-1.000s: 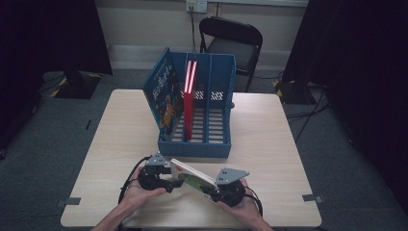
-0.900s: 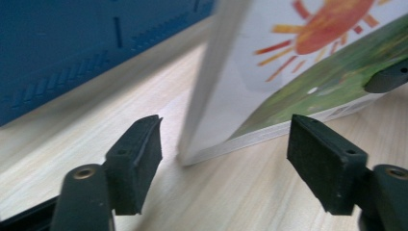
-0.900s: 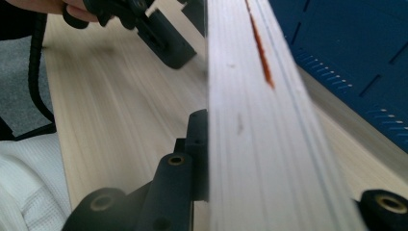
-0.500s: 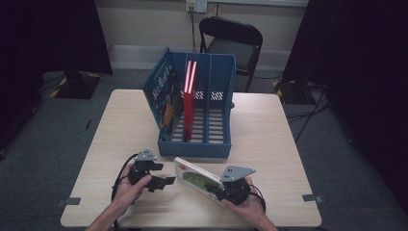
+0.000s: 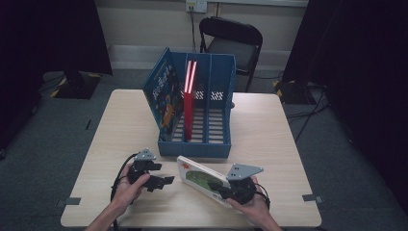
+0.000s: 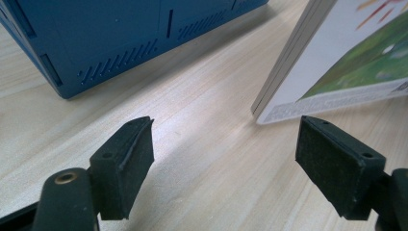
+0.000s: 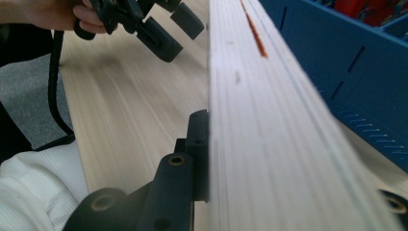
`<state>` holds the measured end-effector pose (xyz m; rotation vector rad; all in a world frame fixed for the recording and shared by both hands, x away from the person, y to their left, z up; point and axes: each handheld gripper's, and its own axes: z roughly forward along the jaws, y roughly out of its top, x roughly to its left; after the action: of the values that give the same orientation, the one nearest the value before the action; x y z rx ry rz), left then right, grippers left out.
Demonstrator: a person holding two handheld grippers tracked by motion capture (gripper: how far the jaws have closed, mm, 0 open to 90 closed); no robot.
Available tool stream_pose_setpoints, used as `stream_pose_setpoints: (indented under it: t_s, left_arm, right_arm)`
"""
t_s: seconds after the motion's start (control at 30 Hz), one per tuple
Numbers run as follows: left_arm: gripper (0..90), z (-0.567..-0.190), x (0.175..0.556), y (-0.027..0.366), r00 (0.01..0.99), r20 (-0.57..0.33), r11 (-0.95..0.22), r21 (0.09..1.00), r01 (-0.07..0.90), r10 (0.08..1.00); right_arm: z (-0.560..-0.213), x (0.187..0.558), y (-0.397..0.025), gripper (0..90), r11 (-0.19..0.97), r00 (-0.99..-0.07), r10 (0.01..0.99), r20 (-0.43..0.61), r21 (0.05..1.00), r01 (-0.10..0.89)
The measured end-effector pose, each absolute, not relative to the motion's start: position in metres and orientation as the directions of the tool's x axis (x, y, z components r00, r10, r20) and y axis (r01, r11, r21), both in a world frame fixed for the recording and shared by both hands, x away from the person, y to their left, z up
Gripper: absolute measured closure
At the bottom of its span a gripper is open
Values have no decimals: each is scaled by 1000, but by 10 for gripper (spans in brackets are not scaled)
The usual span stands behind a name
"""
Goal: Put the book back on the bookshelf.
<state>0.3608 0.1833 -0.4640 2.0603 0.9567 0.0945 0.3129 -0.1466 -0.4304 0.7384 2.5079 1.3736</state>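
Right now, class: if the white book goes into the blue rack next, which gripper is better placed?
Probably the right gripper: it is clamped on the white book. The left gripper is open and apart from it, before the blue rack.

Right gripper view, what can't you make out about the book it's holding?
- Book cover: seen edge-on, so its picture is hidden.
- Far jaw: behind the book's page block.
- Title: high view shows the cover, print too small.
- Lower corner: covered by the right gripper.
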Motion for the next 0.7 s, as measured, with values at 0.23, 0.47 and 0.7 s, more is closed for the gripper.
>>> stream_pose_setpoints:
  t_s: [0.23,0.47,0.7]
  left_arm:
    - [209,-464,361,184,698,-252,-347,725,595,670]
    - [209,-464,361,187,699,-238,-354,726,589,675]
    - [209,-464,361,188,700,-232,-345,739,578,676]
  right_arm:
    - [-423,311,-154,768,422,-852,517,81,842,335]
    - [-416,309,-157,767,397,-848,523,92,853,337]
    - [-403,307,-161,768,387,-847,526,73,867,315]
